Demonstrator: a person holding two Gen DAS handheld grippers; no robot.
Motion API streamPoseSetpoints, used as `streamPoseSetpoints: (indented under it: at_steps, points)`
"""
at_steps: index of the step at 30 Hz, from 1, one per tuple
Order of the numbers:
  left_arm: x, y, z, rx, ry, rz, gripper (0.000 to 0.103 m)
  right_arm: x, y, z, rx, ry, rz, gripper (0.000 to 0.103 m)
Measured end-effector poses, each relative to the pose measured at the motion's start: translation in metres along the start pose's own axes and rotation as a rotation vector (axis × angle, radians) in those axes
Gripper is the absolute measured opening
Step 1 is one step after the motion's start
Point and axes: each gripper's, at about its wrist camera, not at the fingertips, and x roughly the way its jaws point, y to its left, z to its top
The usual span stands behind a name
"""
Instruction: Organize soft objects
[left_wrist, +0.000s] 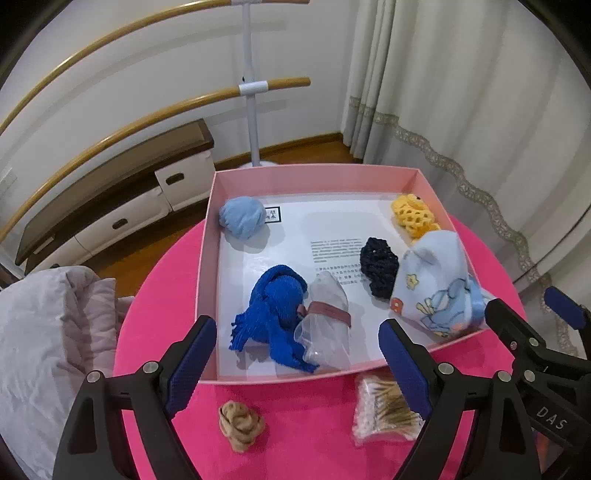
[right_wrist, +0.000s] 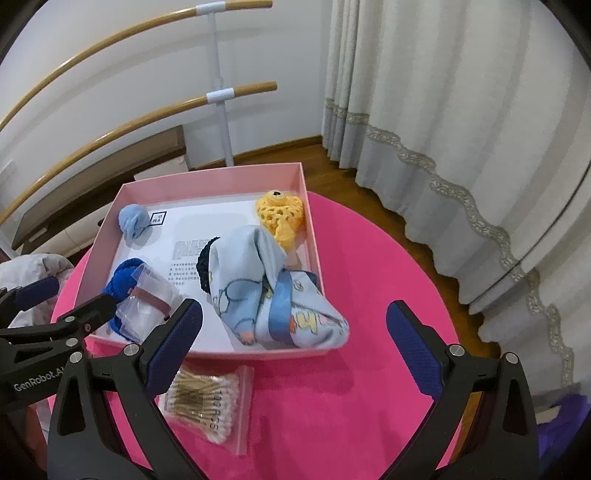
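Both tools are hanging low over the near edge of the round pink counter (left_wrist: 155, 314), and neither one is holding anything. The left tool (left_wrist: 297, 356) is standing wide open at the bottom of its frame, its blue-padded fingers (left_wrist: 192, 365) spread on either side of the pink box's (left_wrist: 314, 173) near wall. The right tool (right_wrist: 293, 345) is gaping just as wide at the bottom of its own frame.

Inside the box, lying on a printed white sheet, a light blue rolled bundle (left_wrist: 242, 218) is sitting in the upper left corner and a yellow crochet piece (left_wrist: 413, 216) in the upper right. A dark navy knitted item (left_wrist: 380, 267) is resting in the middle right, touching a pale blue cartoon-print cloth (right_wrist: 273, 291) that is bulging over the box's near right corner. A royal blue knitted scarf (left_wrist: 273, 310) is lying lower left, pressed against a clear plastic bag with a brown band (left_wrist: 327, 317).

Outside the box, on the counter in the lower part of the left view, a tan rolled stocking (left_wrist: 242, 424) is sitting alone, well apart from a bag of cotton swabs (right_wrist: 208, 400) just beside the box's near wall.
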Motion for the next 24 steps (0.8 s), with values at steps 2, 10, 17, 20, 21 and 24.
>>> streamPoseSetpoints:
  at_steps: [2, 10, 17, 20, 21, 24]
  points:
    - [-0.009, -0.001, -0.005, -0.002, -0.009, -0.003, 0.087, -0.008, -0.002, -0.005, 0.000, -0.006, -0.006, 0.100]
    - [-0.043, -0.006, -0.029, -0.011, -0.038, -0.005, 0.087, -0.045, -0.003, -0.024, -0.017, -0.056, -0.016, 0.100]
    - [-0.087, -0.011, -0.050, -0.009, -0.103, 0.000, 0.091, -0.081, -0.003, -0.037, -0.022, -0.119, -0.018, 0.100]
    - [-0.109, -0.015, -0.062, -0.007, -0.142, 0.011, 0.092, -0.095, -0.005, -0.042, -0.014, -0.145, -0.015, 0.100]
    - [-0.115, -0.016, -0.064, -0.006, -0.152, 0.014, 0.093, -0.100, -0.005, -0.043, -0.011, -0.153, -0.016, 0.100]
    - [-0.134, -0.020, -0.074, -0.002, -0.186, 0.022, 0.094, -0.116, -0.008, -0.047, -0.004, -0.186, -0.019, 0.100]
